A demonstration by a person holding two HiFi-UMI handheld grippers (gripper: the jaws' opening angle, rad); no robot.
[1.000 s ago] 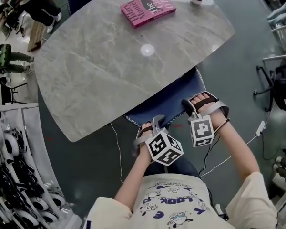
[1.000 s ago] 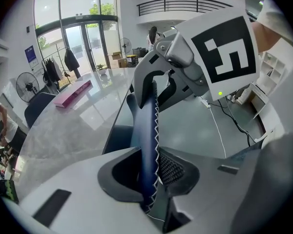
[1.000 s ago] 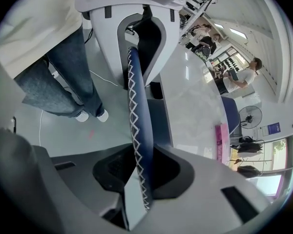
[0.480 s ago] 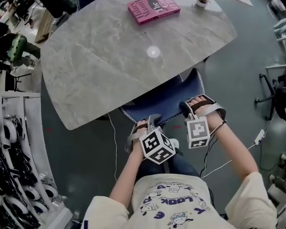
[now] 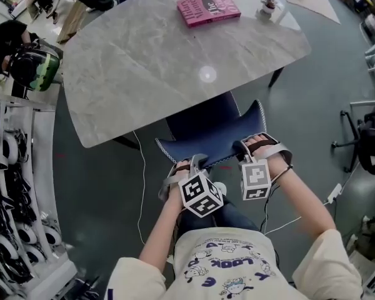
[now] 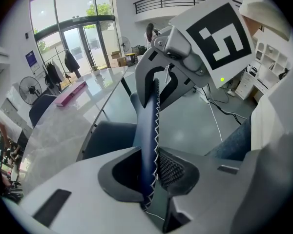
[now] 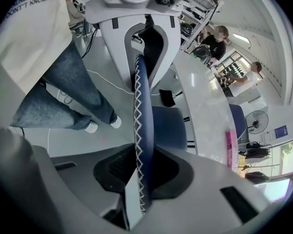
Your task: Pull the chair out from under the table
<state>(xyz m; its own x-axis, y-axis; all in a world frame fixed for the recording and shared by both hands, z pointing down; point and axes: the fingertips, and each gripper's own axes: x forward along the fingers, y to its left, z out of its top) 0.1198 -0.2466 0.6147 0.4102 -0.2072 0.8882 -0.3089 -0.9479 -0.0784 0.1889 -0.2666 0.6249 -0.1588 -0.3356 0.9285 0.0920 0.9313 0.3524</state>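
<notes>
A blue chair [image 5: 212, 130] with white zigzag stitching stands at the near edge of the grey marble table [image 5: 144, 61], its seat partly out from under the top. My left gripper [image 5: 189, 165] is shut on the top edge of the chair's backrest [image 6: 149, 130] near its left end. At the right end of that edge my right gripper [image 5: 244, 150] is shut on the backrest [image 7: 141, 145]. In each gripper view the padded edge runs straight between the jaws to the other gripper.
A pink book [image 5: 208, 9] and a small potted plant [image 5: 267, 5] lie on the table's far side. Cables [image 5: 142, 186] trail on the floor beside the chair. Shelving with gear [image 5: 12, 186] lines the left; an office chair [image 5: 362, 142] stands at the right. People stand behind the table.
Both grippers have drawn the chair back toward the person, so more of its seat shows from under the table. The grip on the backrest is unchanged.
</notes>
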